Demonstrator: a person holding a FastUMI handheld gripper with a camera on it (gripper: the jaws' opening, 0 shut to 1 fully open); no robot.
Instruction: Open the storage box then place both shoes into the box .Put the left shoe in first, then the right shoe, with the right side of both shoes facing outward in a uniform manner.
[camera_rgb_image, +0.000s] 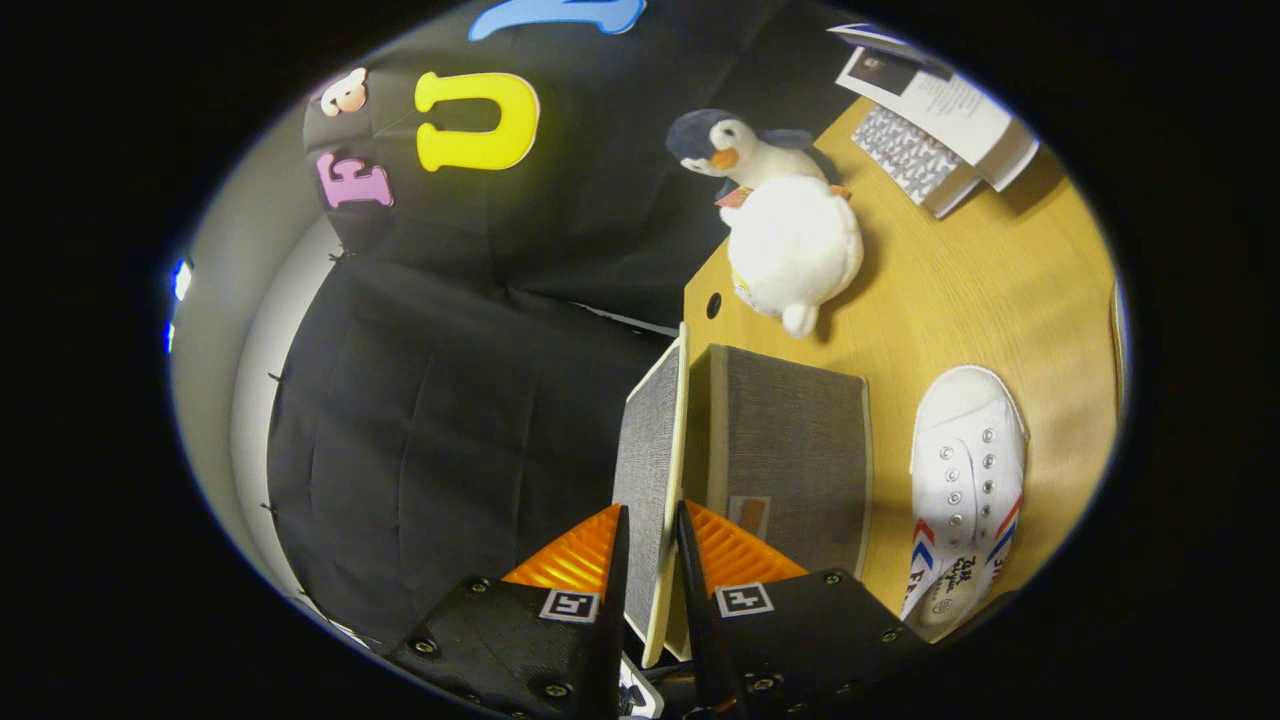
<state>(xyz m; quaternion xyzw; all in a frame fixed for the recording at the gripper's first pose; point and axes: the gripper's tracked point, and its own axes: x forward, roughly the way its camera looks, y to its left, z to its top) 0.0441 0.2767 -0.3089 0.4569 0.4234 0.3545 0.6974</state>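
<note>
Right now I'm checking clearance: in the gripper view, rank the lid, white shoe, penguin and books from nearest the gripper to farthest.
1. Lid: clamped in the gripper.
2. White shoe: beside the box.
3. Penguin: beyond the box.
4. Books: farthest, past the penguin.

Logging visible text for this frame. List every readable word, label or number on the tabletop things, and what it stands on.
shoe: dark script at the heel, too blurred to read.
books: print too small.
storage box: small patch on it, unreadable.
gripper, shut on the lid: square markers, no words.
</note>
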